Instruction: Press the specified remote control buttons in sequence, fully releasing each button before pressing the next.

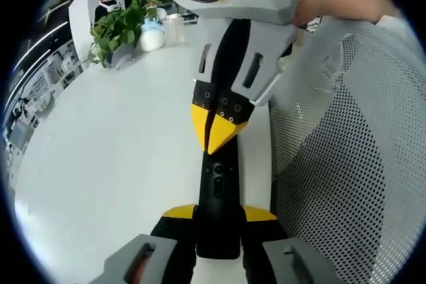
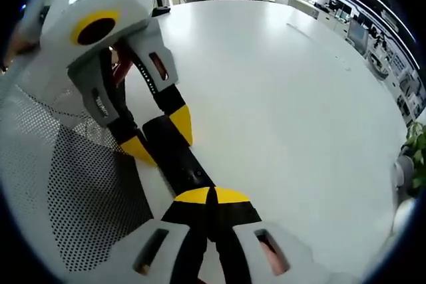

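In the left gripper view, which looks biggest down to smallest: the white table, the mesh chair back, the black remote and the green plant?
1. White table
2. Mesh chair back, close behind
3. Black remote
4. Green plant, though it sits farther away, so this is unsure.

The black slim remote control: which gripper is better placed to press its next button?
Probably the right gripper: its shut yellow tips sit over the black slim remote control, while the left gripper clamps its end.

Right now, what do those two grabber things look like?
Both look alike. The left gripper and right gripper have pale grey angular shells, black arms with small screw holes, and bright yellow tips on the jaws. The grey parts have slots with something reddish inside.
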### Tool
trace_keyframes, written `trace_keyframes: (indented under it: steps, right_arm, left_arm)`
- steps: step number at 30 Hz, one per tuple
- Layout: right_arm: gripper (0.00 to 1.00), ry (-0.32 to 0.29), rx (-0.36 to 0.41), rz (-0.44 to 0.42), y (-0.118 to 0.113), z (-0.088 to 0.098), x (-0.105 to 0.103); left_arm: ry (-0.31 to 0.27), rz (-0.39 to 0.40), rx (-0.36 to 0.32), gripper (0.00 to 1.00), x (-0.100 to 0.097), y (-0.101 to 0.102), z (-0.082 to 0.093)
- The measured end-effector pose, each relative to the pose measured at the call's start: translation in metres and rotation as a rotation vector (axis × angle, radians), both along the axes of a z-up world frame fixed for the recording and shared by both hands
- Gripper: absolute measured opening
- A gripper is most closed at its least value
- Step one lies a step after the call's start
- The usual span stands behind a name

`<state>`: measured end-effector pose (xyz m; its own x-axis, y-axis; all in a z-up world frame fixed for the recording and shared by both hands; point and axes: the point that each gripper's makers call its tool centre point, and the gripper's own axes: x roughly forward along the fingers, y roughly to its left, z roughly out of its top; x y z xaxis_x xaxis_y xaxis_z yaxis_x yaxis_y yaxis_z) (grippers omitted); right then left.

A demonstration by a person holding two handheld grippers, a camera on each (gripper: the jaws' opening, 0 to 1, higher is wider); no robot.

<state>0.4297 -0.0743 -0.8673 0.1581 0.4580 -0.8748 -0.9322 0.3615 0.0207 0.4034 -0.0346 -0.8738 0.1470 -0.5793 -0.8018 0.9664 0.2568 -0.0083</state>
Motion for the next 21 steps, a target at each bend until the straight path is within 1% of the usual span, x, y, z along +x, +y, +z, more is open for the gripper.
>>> trace_keyframes:
  steps: [3, 5, 8, 10, 13, 16, 18, 21]
  right_arm:
    - [0.00, -0.005, -0.006, 0.002, 0.0001, 0.0001, -0.0001]
    - [0.00, 0.026, 0.003, -0.044, -0.0004, 0.0000, 0.0004]
    - [0.00, 0.094, 0.040, -0.132, -0.0011, -0.0002, 0.0011]
    - [0.00, 0.126, 0.056, -0.176, -0.0020, 0.0000, 0.0016]
    - [0.00, 0.123, 0.047, -0.172, -0.0017, 0.0001, 0.0015]
    - [0.00, 0.099, 0.028, -0.143, -0.0005, 0.0002, -0.0001]
    - [0.00, 0.095, 0.025, -0.137, -0.0010, 0.0001, 0.0008]
    - [0.00, 0.115, 0.035, -0.160, -0.0016, 0.0001, 0.0017]
  left_arm:
    - [-0.001, 0.000, 0.000, 0.24, 0.0000, 0.0000, 0.0000]
    - [-0.001, 0.002, 0.001, 0.24, 0.0000, -0.0001, 0.0000]
    - [0.000, 0.006, 0.001, 0.24, 0.0002, -0.0001, 0.0000]
    - [0.000, 0.006, 0.002, 0.24, 0.0002, -0.0002, 0.0000]
    - [0.000, 0.006, 0.003, 0.24, 0.0002, -0.0002, -0.0001]
    - [0.000, 0.007, 0.003, 0.24, 0.0001, -0.0001, -0.0001]
    - [0.000, 0.009, 0.004, 0.24, 0.0001, -0.0001, -0.0001]
    - [0.000, 0.012, 0.004, 0.24, 0.0002, -0.0002, -0.0003]
